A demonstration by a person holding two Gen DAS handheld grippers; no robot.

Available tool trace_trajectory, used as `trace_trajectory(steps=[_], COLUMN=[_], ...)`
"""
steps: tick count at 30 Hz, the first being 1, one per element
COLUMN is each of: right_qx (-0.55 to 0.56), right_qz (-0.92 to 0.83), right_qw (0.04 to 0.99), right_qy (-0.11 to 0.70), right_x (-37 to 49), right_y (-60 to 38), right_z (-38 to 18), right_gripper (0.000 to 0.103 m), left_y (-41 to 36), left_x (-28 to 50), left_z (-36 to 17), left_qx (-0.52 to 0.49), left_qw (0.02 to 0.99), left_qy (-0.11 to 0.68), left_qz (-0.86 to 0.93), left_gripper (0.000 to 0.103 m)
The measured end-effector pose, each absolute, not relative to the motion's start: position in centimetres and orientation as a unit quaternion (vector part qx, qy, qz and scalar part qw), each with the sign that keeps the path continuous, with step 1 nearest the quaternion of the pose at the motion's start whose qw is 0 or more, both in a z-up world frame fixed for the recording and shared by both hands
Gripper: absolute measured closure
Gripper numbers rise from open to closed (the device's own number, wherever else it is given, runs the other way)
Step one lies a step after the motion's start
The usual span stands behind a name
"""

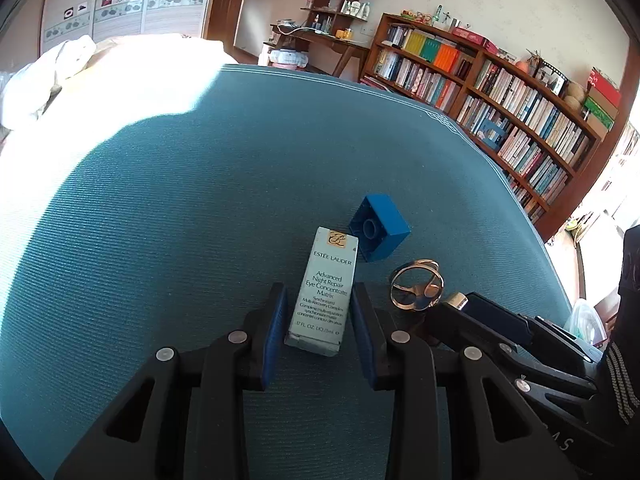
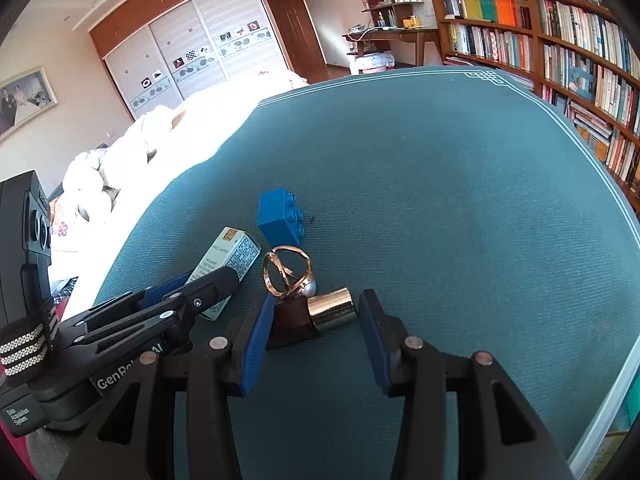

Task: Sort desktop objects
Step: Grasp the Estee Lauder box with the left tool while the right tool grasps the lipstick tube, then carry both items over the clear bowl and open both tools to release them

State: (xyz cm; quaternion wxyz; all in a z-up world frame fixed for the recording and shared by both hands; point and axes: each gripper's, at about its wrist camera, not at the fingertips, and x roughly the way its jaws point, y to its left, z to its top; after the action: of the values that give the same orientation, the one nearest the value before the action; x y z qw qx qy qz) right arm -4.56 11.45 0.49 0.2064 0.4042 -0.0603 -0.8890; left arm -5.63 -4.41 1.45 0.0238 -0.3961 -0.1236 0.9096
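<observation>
A pale blue Estée Lauder box [image 1: 325,290] lies on the teal table mat [image 1: 160,200], between the open fingers of my left gripper [image 1: 319,308], which do not clamp it. The box also shows in the right wrist view [image 2: 229,258]. A blue toy brick [image 1: 379,227] lies just beyond it, also in the right wrist view [image 2: 280,218]. A gold ring ornament [image 2: 286,271] on a dark base with a gold cylinder [image 2: 332,309] lies between the open fingers of my right gripper [image 2: 318,312]. The ornament also shows in the left wrist view [image 1: 417,285].
The mat's far edge [image 2: 400,76] has a white border. A sunlit bed [image 2: 160,140] lies to the left. Bookshelves [image 2: 560,48] fill the right wall. A wooden desk [image 2: 392,36] stands at the back. The left gripper's body [image 2: 120,320] sits close beside the right one.
</observation>
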Motion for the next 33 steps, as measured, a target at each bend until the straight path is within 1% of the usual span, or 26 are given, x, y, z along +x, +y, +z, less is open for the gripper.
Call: trace_trajectory(steps=[2, 4, 6, 9, 12, 17, 18, 19, 20, 24, 25, 26, 33], right_qx=[0.402, 0.406, 0.407, 0.405, 0.41, 0.408, 0.407, 0.406, 0.405, 0.4, 0.399, 0.398, 0.386], right_qz=[-0.89, -0.887, -0.885, -0.888, -0.887, -0.893, -0.895, -0.896, -0.898, -0.902, -0.902, -0.903, -0.908], right_qw=[0.209, 0.213, 0.219, 0.213, 0.211, 0.189, 0.183, 0.177, 0.173, 0.163, 0.161, 0.16, 0.16], right_qy=[-0.058, -0.06, -0.055, -0.044, -0.028, 0.015, 0.017, 0.016, 0.013, 0.006, 0.006, 0.005, -0.028], right_x=[-4.6, -4.7, -4.6, -4.5, -4.7, -4.4, -4.4, -4.4, -4.4, -4.0, -4.0, -3.7, -1.6], right_y=[11.3, 11.2, 11.1, 11.0, 10.4, 9.1, 9.1, 9.3, 9.5, 10.2, 10.1, 10.2, 11.5], right_z=[0.5, 0.2, 0.2, 0.3, 0.0, -0.3, -0.2, -0.2, -0.1, 0.0, 0.0, 0.1, 0.7], right_gripper=[0.052, 0.045, 0.033, 0.028, 0.024, 0.024, 0.03, 0.032, 0.037, 0.037, 0.037, 0.037, 0.037], left_y=[-4.8, -5.0, -5.3, -5.7, -5.1, -4.6, -4.5, -4.4, -4.1, -3.6, -3.5, -3.5, -2.8], left_x=[-5.3, -5.2, -5.2, -5.5, -5.7, -6.0, -6.0, -6.0, -6.0, -5.8, -5.7, -5.6, -4.4], left_z=[1.6, 1.8, 1.8, 1.6, 1.4, 1.1, 1.0, 0.9, 0.8, 0.6, 0.6, 0.6, 1.1], left_qx=[-0.388, -0.381, -0.378, -0.384, -0.391, -0.395, -0.395, -0.396, -0.396, -0.39, -0.389, -0.388, -0.371], left_qw=[0.01, 0.0, -0.002, 0.006, 0.011, 0.012, 0.012, 0.011, 0.008, 0.014, 0.018, 0.023, 0.047], left_qy=[-0.123, -0.124, -0.131, -0.149, -0.143, -0.127, -0.123, -0.117, -0.107, -0.099, -0.098, -0.099, -0.089], left_qz=[0.914, 0.916, 0.917, 0.911, 0.909, 0.91, 0.91, 0.911, 0.912, 0.915, 0.916, 0.916, 0.923], left_gripper=[0.068, 0.068, 0.068, 0.068, 0.068, 0.068, 0.068, 0.067, 0.067, 0.067, 0.068, 0.073, 0.075])
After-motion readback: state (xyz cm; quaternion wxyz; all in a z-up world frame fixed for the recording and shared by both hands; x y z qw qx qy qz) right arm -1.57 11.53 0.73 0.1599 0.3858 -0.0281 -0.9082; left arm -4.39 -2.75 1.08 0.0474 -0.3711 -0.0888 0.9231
